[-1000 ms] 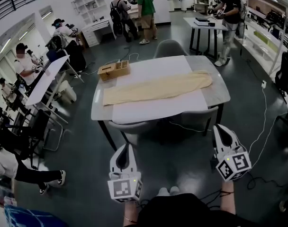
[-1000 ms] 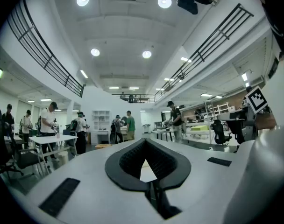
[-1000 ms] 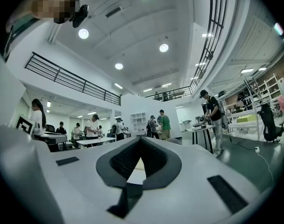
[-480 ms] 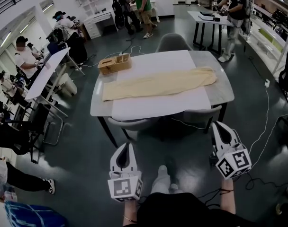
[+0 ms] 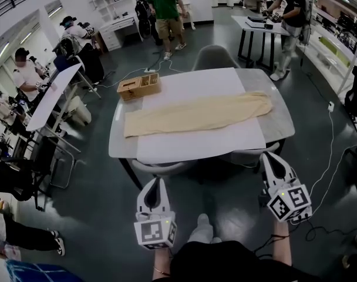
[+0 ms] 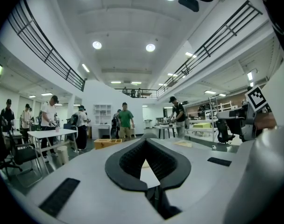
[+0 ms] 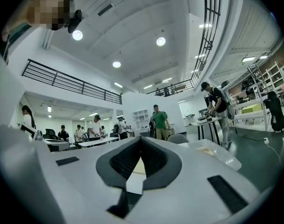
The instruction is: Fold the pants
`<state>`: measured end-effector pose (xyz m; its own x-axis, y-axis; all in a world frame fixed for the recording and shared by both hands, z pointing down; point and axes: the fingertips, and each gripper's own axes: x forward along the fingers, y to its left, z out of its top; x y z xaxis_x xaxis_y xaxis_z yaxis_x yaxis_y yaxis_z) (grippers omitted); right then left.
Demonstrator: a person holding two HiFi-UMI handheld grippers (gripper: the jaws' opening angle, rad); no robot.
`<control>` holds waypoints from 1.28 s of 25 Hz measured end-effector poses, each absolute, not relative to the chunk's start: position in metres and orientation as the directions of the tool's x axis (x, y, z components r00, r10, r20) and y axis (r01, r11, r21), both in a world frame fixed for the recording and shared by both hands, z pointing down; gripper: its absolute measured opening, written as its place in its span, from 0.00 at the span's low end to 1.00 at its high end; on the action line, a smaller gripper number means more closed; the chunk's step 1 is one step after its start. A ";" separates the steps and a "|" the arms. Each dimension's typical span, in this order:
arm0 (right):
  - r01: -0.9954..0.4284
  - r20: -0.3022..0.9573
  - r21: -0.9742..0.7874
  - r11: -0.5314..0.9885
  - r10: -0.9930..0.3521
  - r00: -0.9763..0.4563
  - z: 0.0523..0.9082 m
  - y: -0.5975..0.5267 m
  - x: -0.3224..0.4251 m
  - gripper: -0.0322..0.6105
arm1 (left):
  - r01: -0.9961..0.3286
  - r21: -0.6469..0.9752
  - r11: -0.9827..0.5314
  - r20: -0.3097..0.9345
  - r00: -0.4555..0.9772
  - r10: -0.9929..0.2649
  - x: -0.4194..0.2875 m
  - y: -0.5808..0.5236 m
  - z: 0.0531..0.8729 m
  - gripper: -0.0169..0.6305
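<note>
The beige pants (image 5: 196, 113) lie flat and stretched out lengthwise on a white sheet (image 5: 196, 145) that covers a grey table (image 5: 279, 110). Both grippers are held level over the floor, short of the table's near edge, pointing at it. My left gripper (image 5: 155, 182) is shut with nothing between its jaws, and its own view shows the same (image 6: 145, 140). My right gripper (image 5: 268, 156) is also shut and empty (image 7: 141, 138). Neither touches the pants.
A wooden box (image 5: 139, 87) stands on the table's far left corner. Two grey chairs (image 5: 161, 166) (image 5: 249, 156) are pushed in at the near edge, and another chair (image 5: 212, 57) at the far side. A cable (image 5: 328, 151) trails on the floor at right. People stand at other tables behind.
The table now looks closer and larger. Both grippers have moved forward towards its near edge, still shut. A person in green has walked nearer at the back.
</note>
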<state>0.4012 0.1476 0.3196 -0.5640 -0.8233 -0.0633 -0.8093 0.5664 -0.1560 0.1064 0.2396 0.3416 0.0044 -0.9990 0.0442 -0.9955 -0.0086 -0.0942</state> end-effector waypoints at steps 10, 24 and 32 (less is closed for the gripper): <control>-0.832 -0.050 -0.147 0.534 -0.844 -0.533 0.326 0.073 0.367 0.07 | -0.993 -0.091 -0.069 0.050 0.065 -0.997 0.072 0.147 0.345 0.04; -0.866 -0.002 -0.150 0.478 -0.876 -0.483 0.334 0.010 0.350 0.07 | -0.987 -0.032 -0.156 0.105 0.151 -0.983 0.058 0.063 0.364 0.04; -0.866 0.045 -0.183 0.465 -0.876 -0.480 0.353 -0.055 0.347 0.07 | -0.989 -0.004 -0.148 0.153 0.146 -0.977 0.054 0.007 0.384 0.04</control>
<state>0.3465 -0.0552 0.3530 -0.4803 -0.8760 0.0446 -0.8659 0.4654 -0.1834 0.0544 0.0072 0.3845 0.1461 -0.9773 0.1532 -0.9889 -0.1484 -0.0041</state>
